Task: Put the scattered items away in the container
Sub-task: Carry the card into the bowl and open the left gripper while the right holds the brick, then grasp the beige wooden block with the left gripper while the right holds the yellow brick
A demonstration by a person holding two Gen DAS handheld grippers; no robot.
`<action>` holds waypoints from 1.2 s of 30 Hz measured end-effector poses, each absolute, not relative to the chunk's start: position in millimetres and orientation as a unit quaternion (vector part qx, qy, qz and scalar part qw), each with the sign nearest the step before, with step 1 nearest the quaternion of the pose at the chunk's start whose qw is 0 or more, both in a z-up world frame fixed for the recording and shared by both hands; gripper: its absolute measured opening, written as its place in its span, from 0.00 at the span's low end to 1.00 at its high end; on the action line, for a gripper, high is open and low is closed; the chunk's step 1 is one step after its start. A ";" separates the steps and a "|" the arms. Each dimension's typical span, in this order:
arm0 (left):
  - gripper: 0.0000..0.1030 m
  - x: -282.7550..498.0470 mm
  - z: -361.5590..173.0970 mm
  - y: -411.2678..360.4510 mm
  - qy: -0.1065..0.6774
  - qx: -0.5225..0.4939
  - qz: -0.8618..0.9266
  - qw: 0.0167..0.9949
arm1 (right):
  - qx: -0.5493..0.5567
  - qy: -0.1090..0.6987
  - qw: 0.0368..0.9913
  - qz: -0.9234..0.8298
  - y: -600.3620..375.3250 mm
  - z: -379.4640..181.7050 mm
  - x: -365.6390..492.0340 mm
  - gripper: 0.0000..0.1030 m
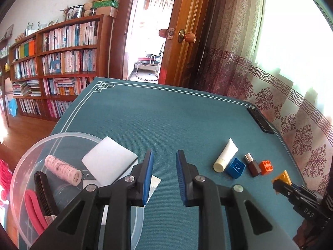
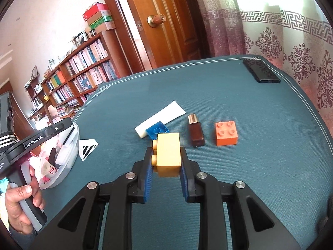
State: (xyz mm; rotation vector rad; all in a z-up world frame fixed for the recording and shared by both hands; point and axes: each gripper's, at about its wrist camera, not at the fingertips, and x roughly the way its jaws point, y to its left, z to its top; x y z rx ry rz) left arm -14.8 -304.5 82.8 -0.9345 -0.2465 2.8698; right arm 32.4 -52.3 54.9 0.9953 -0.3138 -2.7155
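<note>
Toward the surface's right edge, the yellow brick (image 2: 168,155) is clamped in the right gripper (image 2: 166,166), the container (image 1: 31,160) probably leftward; the left gripper (image 1: 164,175) is held agape, empty.

"GenRobot.AI" reads white along the left hand-held gripper (image 2: 44,134); "DAS" shows on the right hand-held gripper (image 1: 280,184) body.

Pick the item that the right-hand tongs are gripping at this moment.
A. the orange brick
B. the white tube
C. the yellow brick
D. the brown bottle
C: in the right wrist view the right tongs are closed on the yellow brick, while the orange brick, white tube and brown bottle lie free on the teal mat.
</note>
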 end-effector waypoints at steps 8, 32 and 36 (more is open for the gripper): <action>0.53 -0.1 69.4 -293.2 -0.074 -0.330 0.937 0.090 | 0.366 -0.103 0.130 -0.916 -61.0 41.2 31.7 0.25; 0.70 -1.3 26.9 -275.2 0.023 -0.368 0.929 0.021 | 0.391 -0.117 0.157 -0.899 -56.3 19.1 32.4 0.25; 0.77 -18.0 26.6 -274.9 0.033 -0.368 0.929 -0.002 | 0.391 -0.120 0.162 -0.898 -56.4 19.4 33.4 0.25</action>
